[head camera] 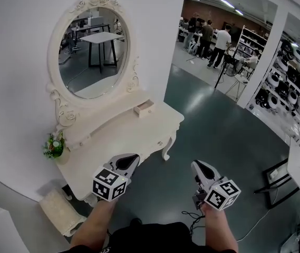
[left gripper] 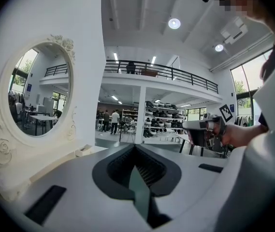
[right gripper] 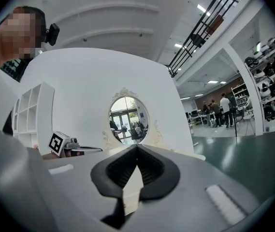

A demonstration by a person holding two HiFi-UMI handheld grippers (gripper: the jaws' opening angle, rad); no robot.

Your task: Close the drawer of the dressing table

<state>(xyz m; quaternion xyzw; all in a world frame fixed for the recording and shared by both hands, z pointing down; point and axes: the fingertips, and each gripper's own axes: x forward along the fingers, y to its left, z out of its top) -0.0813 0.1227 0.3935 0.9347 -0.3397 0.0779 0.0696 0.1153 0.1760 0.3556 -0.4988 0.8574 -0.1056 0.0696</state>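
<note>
In the head view, the dressing table [head camera: 123, 136] stood left of centre against the white wall. Its small drawer [head camera: 144, 107] jutted out of the low shelf under the oval mirror [head camera: 94, 49], just above the middle of the frame. The left gripper [head camera: 132, 159] and right gripper [head camera: 197, 165] sat low in the frame, both well apart from the drawer, the left over the table's near edge and the right over the green floor. From there a push could likely land off the drawer's centre, skewing so narrow a drawer in its slot and jamming it. A low sweep toward the left edge could also clip the little plant [head camera: 54, 145].

In the left gripper view, the left gripper [left gripper: 135, 148] had its jaws pressed together with nothing between them. The drawer [left gripper: 83, 150] showed as a pale box at left of centre, beside the mirror frame [left gripper: 2, 149]. The closed tips make a small contact point, so they would probably slip off the drawer front if they met it at a slant. The right gripper [left gripper: 202, 126] showed at right of centre, and the two could get in each other's way if both went in.

In the right gripper view, the right gripper [right gripper: 137, 148] was likewise closed and empty, aimed at the mirror [right gripper: 126, 120] in mid-frame. The drawer could not be made out here, so aiming by this view alone risked striking the glass or its carved frame.
</note>
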